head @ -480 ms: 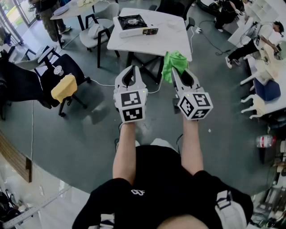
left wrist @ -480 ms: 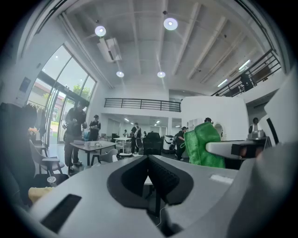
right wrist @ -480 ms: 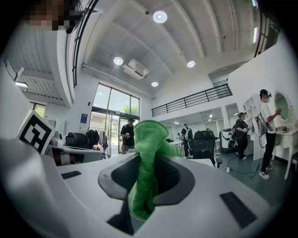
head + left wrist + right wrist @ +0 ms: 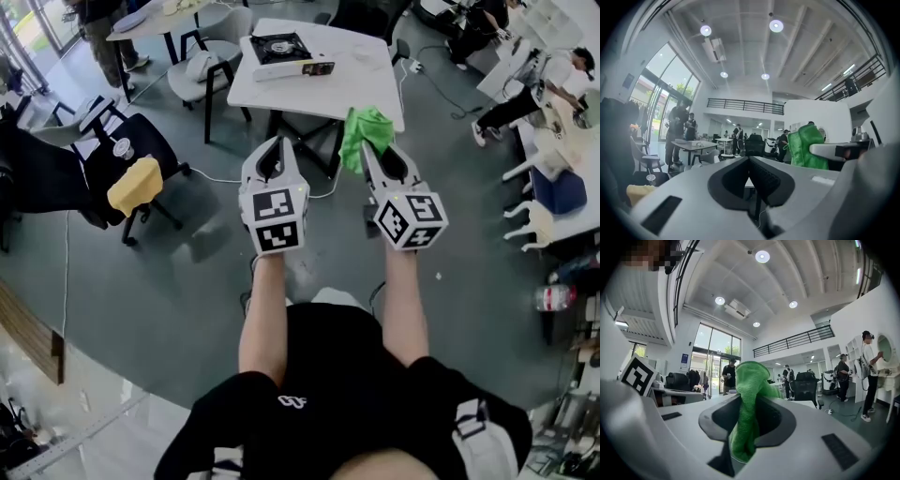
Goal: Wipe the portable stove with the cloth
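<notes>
A portable stove [image 4: 283, 52], white with a black top, sits on the far left part of a white table [image 4: 366, 84] in the head view. My right gripper [image 4: 367, 150] is shut on a green cloth [image 4: 365, 131], which bunches up from between its jaws [image 4: 749, 394]. It hovers in front of the table's near edge. My left gripper [image 4: 274, 150] is level with it to the left, shut with nothing between its jaws. From the left gripper view the cloth [image 4: 808, 147] shows at the right. Both grippers are well short of the stove.
Chairs stand around the table: a grey one [image 4: 202, 70] to its left and a dark one holding a yellow cushion [image 4: 133, 184] further left. A second table [image 4: 150, 21] is at the far left, with people near it. People sit at desks on the right [image 4: 553, 84].
Almost nothing differs; both grippers and the cloth hold the same pose, and the scene has shifted only slightly.
</notes>
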The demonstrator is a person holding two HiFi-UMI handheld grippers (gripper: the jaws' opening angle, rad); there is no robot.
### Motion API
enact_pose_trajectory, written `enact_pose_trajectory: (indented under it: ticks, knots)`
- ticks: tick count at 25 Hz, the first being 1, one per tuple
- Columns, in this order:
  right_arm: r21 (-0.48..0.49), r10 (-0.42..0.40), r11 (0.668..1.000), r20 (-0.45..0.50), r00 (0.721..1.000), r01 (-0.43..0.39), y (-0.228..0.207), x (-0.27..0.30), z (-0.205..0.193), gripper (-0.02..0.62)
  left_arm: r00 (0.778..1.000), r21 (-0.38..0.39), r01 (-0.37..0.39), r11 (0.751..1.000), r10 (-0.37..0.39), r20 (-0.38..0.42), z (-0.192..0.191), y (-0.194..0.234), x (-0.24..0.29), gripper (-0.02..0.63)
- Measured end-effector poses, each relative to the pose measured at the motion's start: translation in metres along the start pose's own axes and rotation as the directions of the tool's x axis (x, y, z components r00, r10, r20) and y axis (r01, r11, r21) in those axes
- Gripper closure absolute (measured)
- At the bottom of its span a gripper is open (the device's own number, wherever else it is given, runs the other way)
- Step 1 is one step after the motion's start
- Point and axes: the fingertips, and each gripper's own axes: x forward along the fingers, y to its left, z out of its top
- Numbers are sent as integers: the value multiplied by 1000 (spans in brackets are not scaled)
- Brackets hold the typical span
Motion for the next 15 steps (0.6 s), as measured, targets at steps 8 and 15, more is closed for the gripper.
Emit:
enact_pose_trajectory:
  ticks: [8, 15]
  knots:
    - [-5, -19, 1000, -4, 1000, 19, -7, 14, 4, 522, 1000, -30, 15, 999, -15, -15, -4, 9, 15, 611]
    - [-9, -19, 1000, -23, 1000, 19, -12, 34, 2, 522, 997, -94, -64, 993, 60, -45, -13, 55, 29, 611]
